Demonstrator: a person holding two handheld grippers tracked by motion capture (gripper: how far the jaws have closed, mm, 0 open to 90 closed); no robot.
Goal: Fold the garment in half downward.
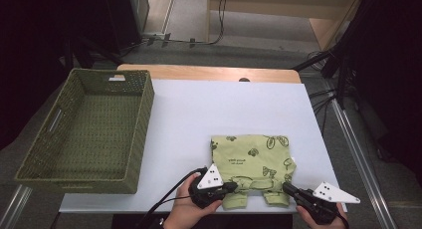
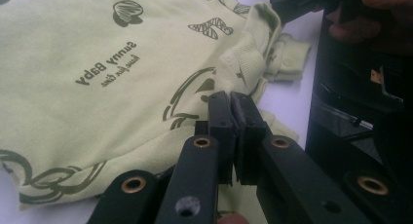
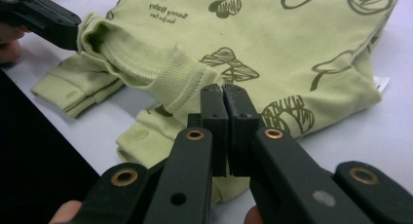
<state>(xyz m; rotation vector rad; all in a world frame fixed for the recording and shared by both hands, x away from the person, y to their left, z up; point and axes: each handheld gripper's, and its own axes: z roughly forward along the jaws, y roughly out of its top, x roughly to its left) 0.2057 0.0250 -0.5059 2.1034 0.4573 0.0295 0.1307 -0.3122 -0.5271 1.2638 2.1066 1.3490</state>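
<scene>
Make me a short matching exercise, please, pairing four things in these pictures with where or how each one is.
Things:
1. basket
2. baby garment
3. left gripper
4. right gripper

Descriptions:
A. lies folded on the white table near the person
B. shut on the garment's near edge, toward the basket side
C. stands empty on the table's left
D. shut on the garment's near edge, toward the table's right

Pairs: 1-C, 2-A, 3-B, 4-D
</scene>
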